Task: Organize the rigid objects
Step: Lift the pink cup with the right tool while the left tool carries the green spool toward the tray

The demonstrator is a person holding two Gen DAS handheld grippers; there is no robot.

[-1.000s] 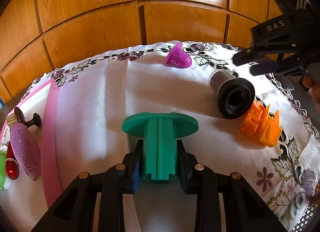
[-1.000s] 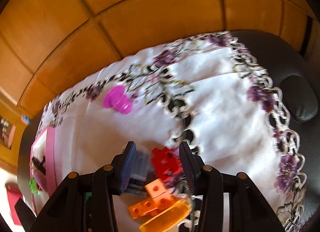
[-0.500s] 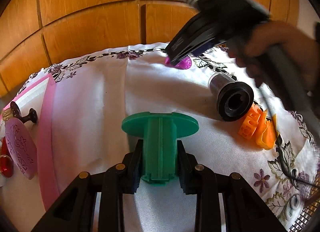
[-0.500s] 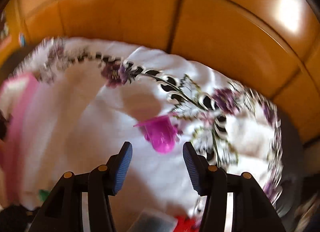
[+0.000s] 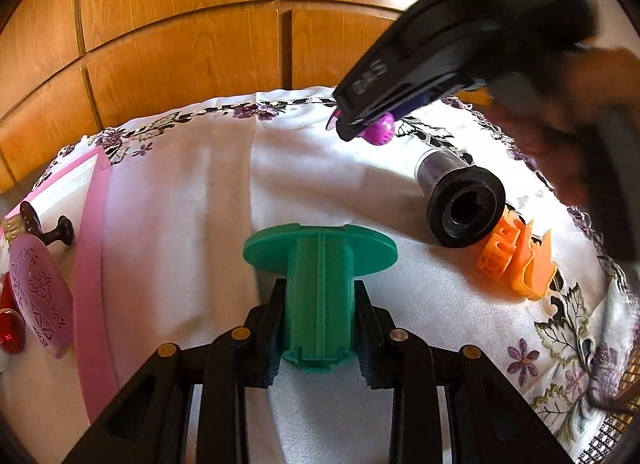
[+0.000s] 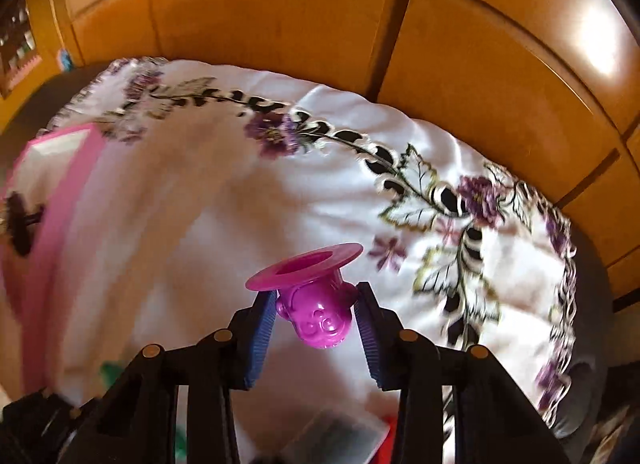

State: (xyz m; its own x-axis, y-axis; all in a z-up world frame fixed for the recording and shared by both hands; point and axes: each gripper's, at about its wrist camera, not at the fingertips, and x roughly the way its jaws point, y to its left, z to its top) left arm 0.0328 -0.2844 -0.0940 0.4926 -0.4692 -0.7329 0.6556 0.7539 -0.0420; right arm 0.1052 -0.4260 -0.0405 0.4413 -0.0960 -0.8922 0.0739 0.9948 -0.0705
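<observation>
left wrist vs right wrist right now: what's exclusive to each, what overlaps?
Left wrist only: the left gripper shut on the green spool, the black cylinder and the orange blocks.

Right wrist only: the right gripper seen along its own fingers, the pads either side of the purple toy's body; full closure unclear.

Both: the purple toy, the pink tray and the white embroidered cloth.

text: "DAS", white letters, reads upside down | on: black body of right gripper (image 5: 348, 125) | place: above the magenta mould (image 5: 380, 133) | other readable text: none
</observation>
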